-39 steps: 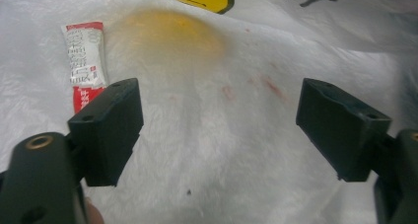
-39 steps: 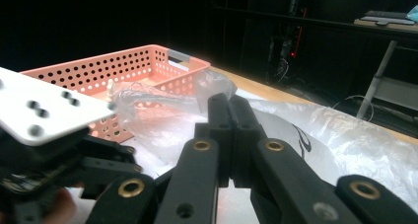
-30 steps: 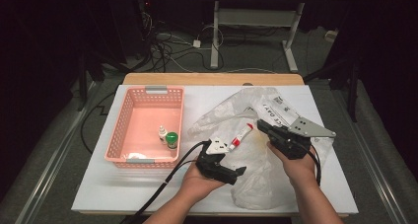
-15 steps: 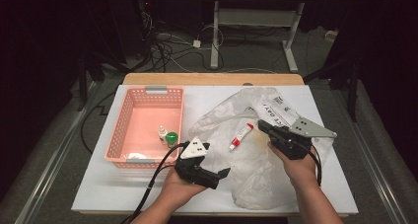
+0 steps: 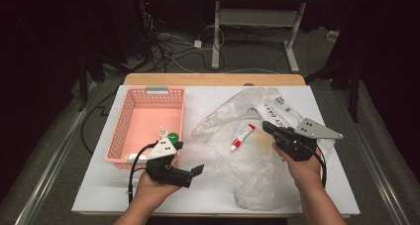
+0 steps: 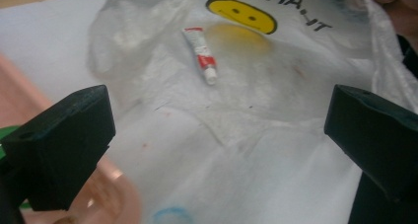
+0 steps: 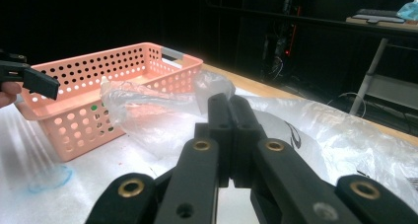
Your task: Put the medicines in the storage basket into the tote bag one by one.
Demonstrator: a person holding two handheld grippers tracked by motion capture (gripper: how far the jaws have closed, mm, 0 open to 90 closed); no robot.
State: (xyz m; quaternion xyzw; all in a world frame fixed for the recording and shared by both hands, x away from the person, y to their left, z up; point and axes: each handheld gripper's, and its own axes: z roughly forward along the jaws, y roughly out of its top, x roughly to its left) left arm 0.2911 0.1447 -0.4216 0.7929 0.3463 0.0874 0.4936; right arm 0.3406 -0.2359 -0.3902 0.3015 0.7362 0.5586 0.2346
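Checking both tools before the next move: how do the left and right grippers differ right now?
The left gripper has its jaws wide open with nothing between them; the right gripper has its jaws shut together. The left is beside the pink basket, the right over the plastic bag. The left aims toward the tube; the right aims toward the basket. Both are hand-held, black, each topped with a grey plate.

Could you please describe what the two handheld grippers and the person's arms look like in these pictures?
Both the left gripper and the right gripper have black bodies topped by a grey three-cornered plate with small dark holes. Each trails a black cable. The left gripper's fingers are blocky, matte black pads. The right gripper's linkage bars carry brass-coloured pins. The forearms are bare, with no sleeves or gloves visible.
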